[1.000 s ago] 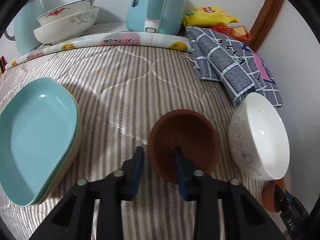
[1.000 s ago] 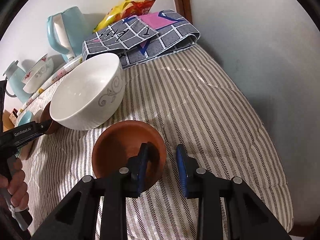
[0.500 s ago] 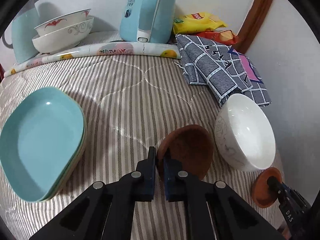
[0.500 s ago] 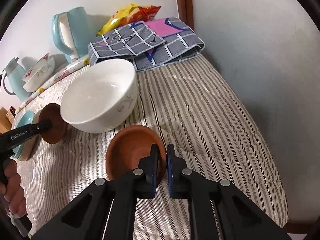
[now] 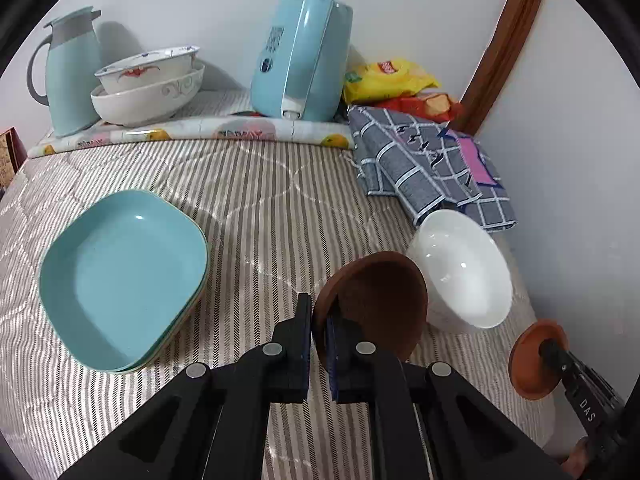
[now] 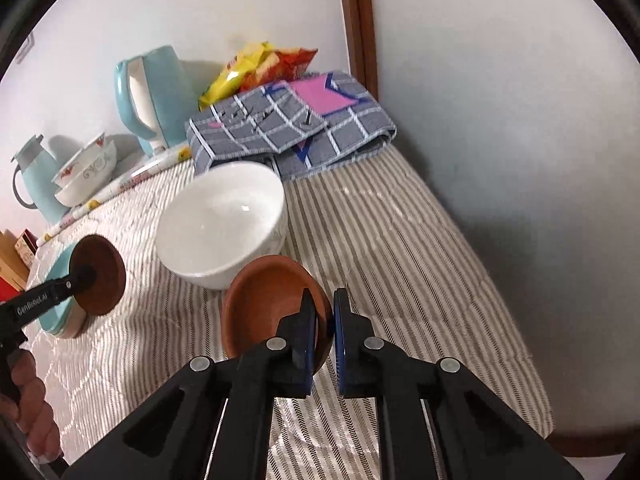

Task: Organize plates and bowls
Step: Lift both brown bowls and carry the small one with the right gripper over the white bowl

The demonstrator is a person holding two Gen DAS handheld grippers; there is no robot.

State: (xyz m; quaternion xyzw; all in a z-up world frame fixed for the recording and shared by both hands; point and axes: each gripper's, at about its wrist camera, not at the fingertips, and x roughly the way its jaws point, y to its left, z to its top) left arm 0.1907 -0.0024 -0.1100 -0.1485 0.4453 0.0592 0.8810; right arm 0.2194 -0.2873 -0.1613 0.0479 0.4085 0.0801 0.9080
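My left gripper [image 5: 319, 322] is shut on the rim of a brown bowl [image 5: 380, 304] and holds it tilted above the striped bed cover. My right gripper [image 6: 323, 320] is shut on the rim of a second brown bowl [image 6: 264, 304], also lifted and tilted; this bowl shows in the left wrist view [image 5: 534, 358] at the lower right. A white bowl [image 5: 464, 268] stands between the two and shows in the right wrist view [image 6: 222, 222]. Stacked teal plates [image 5: 120, 276] lie at the left. Two stacked patterned bowls [image 5: 148, 88] stand at the back.
A teal kettle [image 5: 300, 56], a teal jug [image 5: 68, 72], snack bags [image 5: 392, 84] and a folded checked cloth [image 5: 428, 168] line the back by the wall. A printed mat [image 5: 192, 134] lies under the kettle. The wall is close on the right.
Both grippers closed on the rims of the brown bowls and lifted them off the bed cover, tilting them. Both cameras pulled up and back.
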